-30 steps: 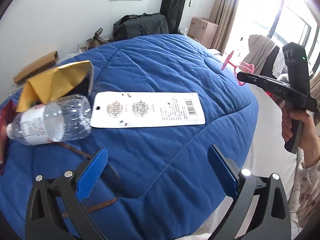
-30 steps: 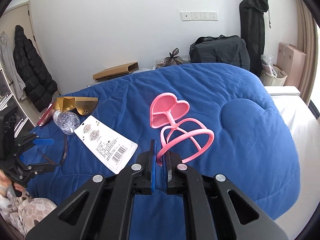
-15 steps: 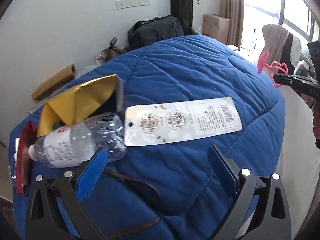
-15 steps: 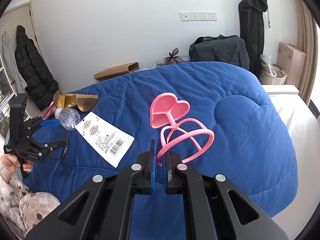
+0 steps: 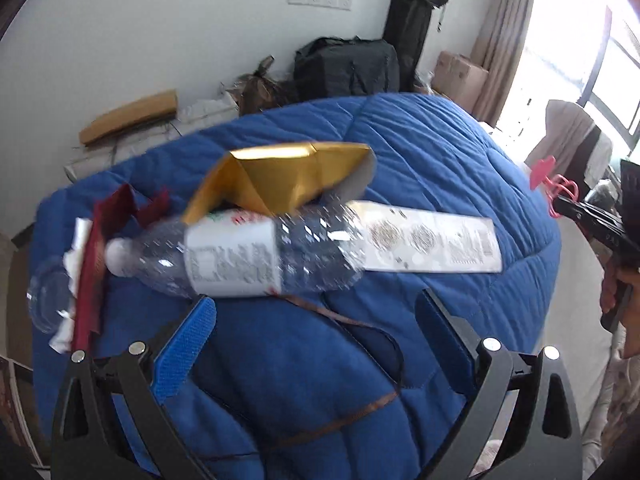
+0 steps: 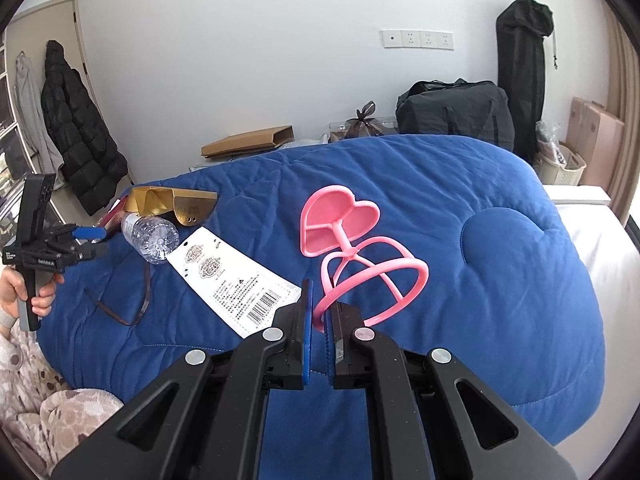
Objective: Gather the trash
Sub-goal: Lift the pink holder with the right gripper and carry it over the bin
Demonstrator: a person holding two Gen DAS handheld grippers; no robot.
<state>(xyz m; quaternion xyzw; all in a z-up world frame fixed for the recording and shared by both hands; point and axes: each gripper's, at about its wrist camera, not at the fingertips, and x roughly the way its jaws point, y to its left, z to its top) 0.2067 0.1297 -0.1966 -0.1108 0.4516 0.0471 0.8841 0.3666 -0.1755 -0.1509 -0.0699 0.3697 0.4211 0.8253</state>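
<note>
Jaws: left gripper [image 5: 316, 312] spread, now nearer the clear plastic bottle [image 5: 236, 256], next pickup; right gripper [image 6: 319, 312] stays clamped on pink heart-shaped plastic holder [image 6: 352, 248].

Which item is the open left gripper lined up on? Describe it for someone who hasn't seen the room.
On the blue quilted duvet, look at the litter cluster near its left edge. The clear plastic water bottle lies on its side there, partly under the crumpled gold foil box, beside the long white barcode tag. It alone is transparent, with a white cap and label.
</note>
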